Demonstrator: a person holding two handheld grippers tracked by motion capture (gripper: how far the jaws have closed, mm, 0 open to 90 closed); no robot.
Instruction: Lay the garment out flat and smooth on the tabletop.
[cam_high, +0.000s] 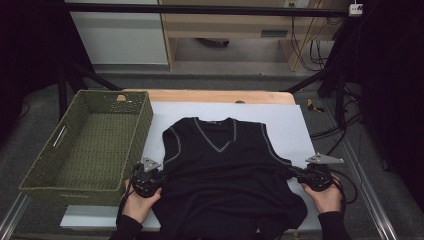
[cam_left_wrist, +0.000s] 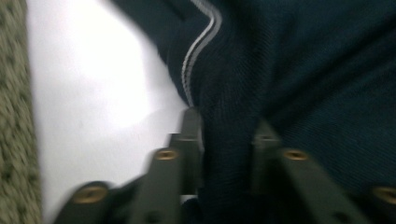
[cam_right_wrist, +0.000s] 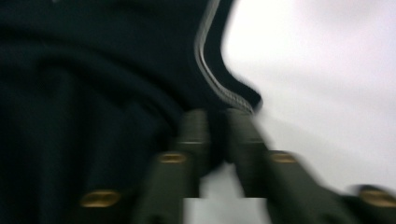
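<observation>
A black sleeveless V-neck vest (cam_high: 220, 165) with grey piping lies flat on a white sheet (cam_high: 285, 120), neck toward the far side. My left gripper (cam_high: 161, 175) sits at the vest's left edge, below the armhole. In the left gripper view its jaws (cam_left_wrist: 228, 128) stand apart over the vest (cam_left_wrist: 303, 70), with dark cloth between them. My right gripper (cam_high: 293, 171) is at the vest's right edge. In the right gripper view, which is blurred, its jaws (cam_right_wrist: 217, 123) stand close together on the piped edge of the vest (cam_right_wrist: 93, 70).
A green woven basket (cam_high: 135, 145), nothing inside, stands at the left, close to my left gripper; its wall (cam_left_wrist: 14, 140) shows in the left gripper view. The wooden table edge (cam_high: 215, 96) runs behind the sheet. Bare white sheet (cam_right_wrist: 327, 93) lies right of the vest.
</observation>
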